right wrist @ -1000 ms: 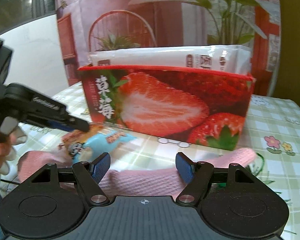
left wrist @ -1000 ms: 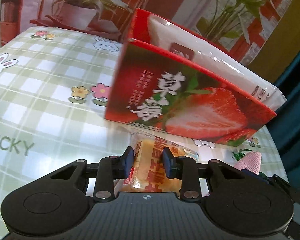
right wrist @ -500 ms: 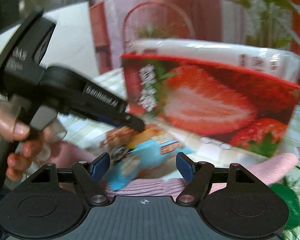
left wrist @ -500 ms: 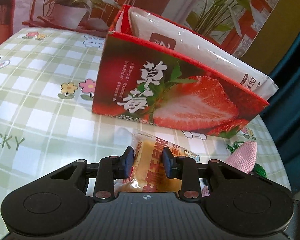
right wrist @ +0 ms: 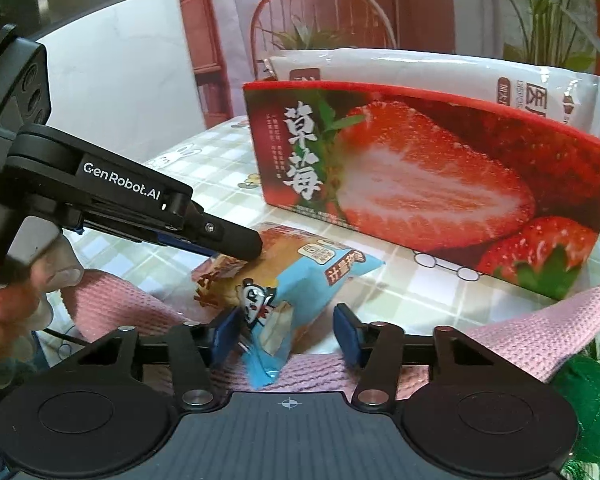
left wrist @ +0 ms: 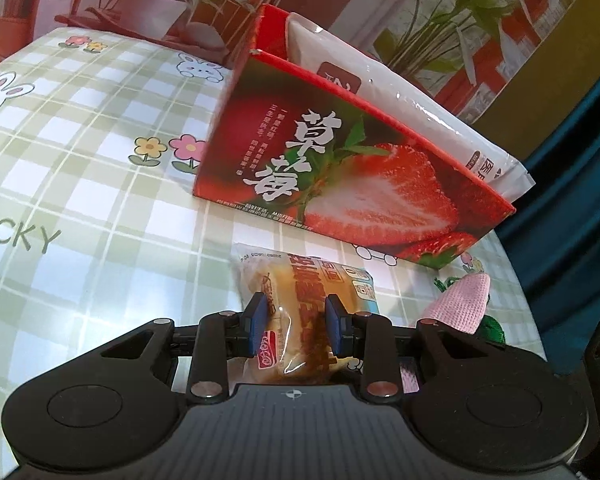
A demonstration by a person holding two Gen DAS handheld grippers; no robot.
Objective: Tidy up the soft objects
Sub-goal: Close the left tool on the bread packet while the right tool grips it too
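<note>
The left tool (left wrist: pixel 295 325) is clenching the bread packet (left wrist: pixel 300 308) beside the strawberry box (left wrist: pixel 364 184) while the right tool (right wrist: pixel 286 336) is hanging released, risking a crushed bun.

Left gripper (left wrist: pixel 295 328) jaws clamp the bread packet (left wrist: pixel 300 312) before the strawberry box (left wrist: pixel 340 184).

Checked tablecloth (left wrist: pixel 100 160) carries strawberry box (left wrist: pixel 360 184), bread packet (right wrist: pixel 300 268), pink knit (right wrist: pixel 540 332).

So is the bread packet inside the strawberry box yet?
Not yet. The bread packet lies on the tablecloth before the strawberry box, pinched in the left claw.
</note>
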